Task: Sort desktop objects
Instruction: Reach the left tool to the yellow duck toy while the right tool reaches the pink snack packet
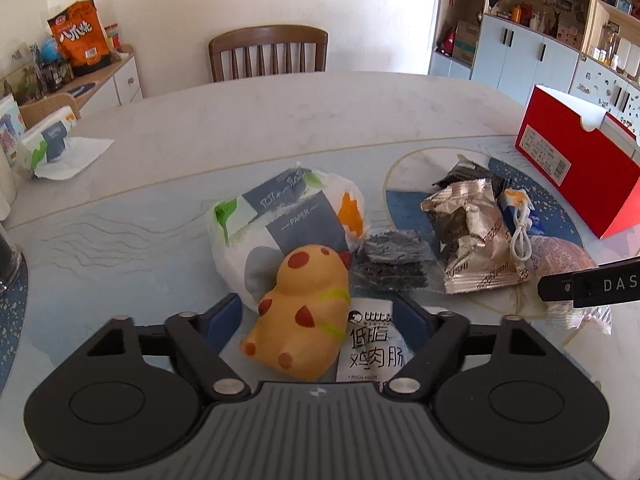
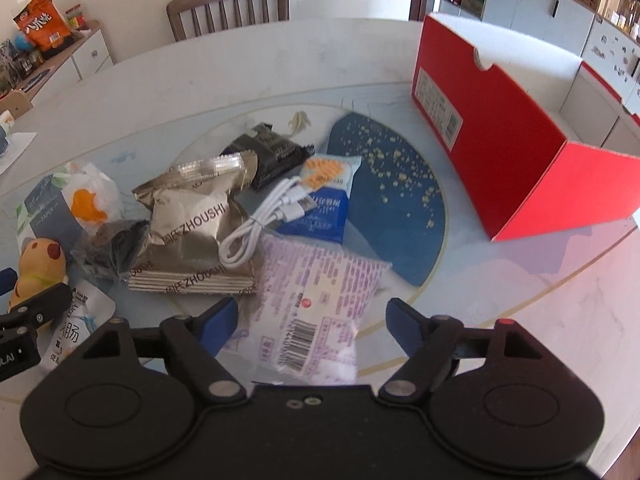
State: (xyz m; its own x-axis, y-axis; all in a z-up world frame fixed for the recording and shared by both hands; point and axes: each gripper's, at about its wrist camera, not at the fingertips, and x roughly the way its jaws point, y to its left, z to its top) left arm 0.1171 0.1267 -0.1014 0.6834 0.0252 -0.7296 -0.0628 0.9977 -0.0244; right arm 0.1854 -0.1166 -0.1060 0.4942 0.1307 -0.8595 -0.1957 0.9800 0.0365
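A yellow toy with red spots (image 1: 302,312) lies between the open fingers of my left gripper (image 1: 320,320), beside a white sausage packet (image 1: 372,344). Behind them lie a tissue pack (image 1: 288,216), a dark seaweed packet (image 1: 390,260) and a silver snack bag (image 1: 472,240). My right gripper (image 2: 312,324) is open over a purple-printed clear packet (image 2: 316,292). A white USB cable (image 2: 264,220) lies on the silver bag (image 2: 192,224) and a blue packet (image 2: 324,204). A black packet (image 2: 272,152) lies behind. An open red box (image 2: 500,128) stands to the right.
A wooden chair (image 1: 268,54) stands at the table's far side. Another tissue pack (image 1: 48,144) lies at the far left. A sideboard with an orange snack bag (image 1: 80,32) stands left, cabinets right. The right gripper shows at the left view's right edge (image 1: 592,284).
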